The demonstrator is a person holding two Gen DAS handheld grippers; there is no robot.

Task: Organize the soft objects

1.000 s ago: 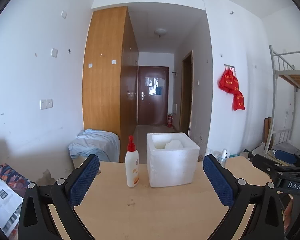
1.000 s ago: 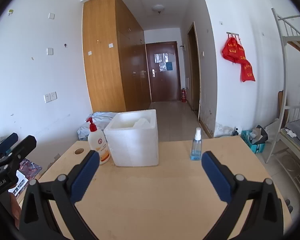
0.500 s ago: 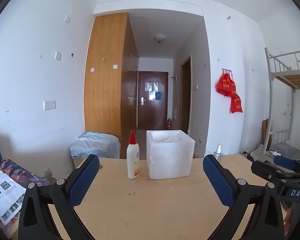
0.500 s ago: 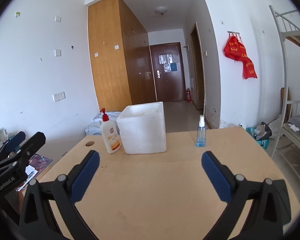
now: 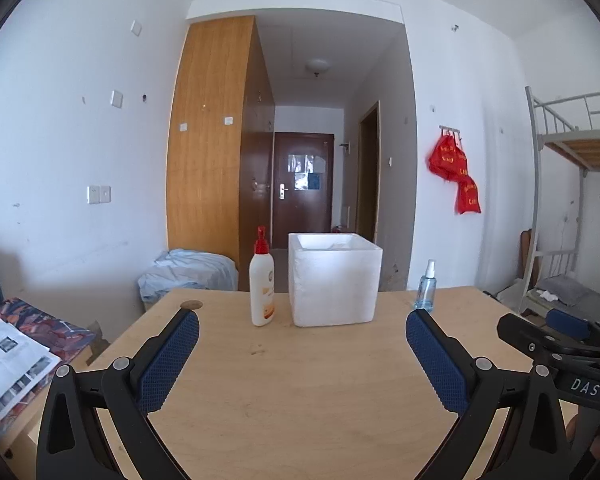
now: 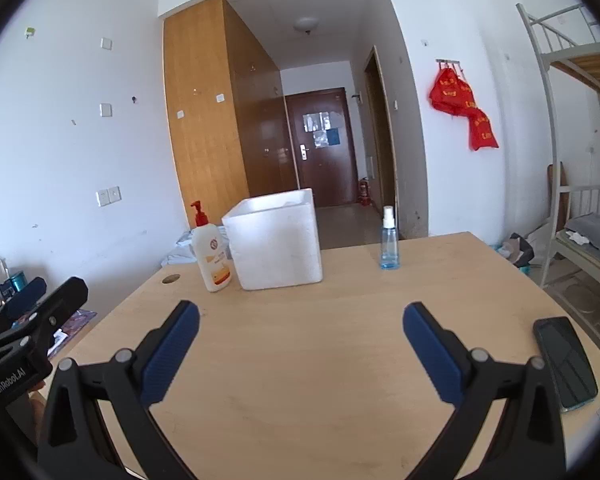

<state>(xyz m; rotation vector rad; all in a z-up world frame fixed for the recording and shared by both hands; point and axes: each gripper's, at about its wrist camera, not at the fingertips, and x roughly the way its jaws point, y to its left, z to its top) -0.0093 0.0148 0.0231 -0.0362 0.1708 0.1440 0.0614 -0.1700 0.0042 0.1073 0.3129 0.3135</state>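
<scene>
A white foam box [image 5: 334, 280] [image 6: 276, 242] stands on the far part of the wooden table [image 5: 300, 380] [image 6: 300, 360]; something white lies inside it, hardly visible over the rim. My left gripper [image 5: 302, 320] is open and empty, low over the table's near part. My right gripper [image 6: 300, 312] is also open and empty, to the right of the left one. Each gripper shows at the edge of the other's view.
A white pump bottle with a red top [image 5: 262, 280] [image 6: 212, 252] stands left of the box. A small blue spray bottle [image 5: 425, 286] [image 6: 389, 240] stands to its right. A black phone [image 6: 566, 362] lies at the table's right edge. A round hole [image 5: 191, 305] is at the table's far left.
Both grippers have drawn back from the box and come lower, so the box and bottles look farther away. Both stay open. The phone has come into the right wrist view.
</scene>
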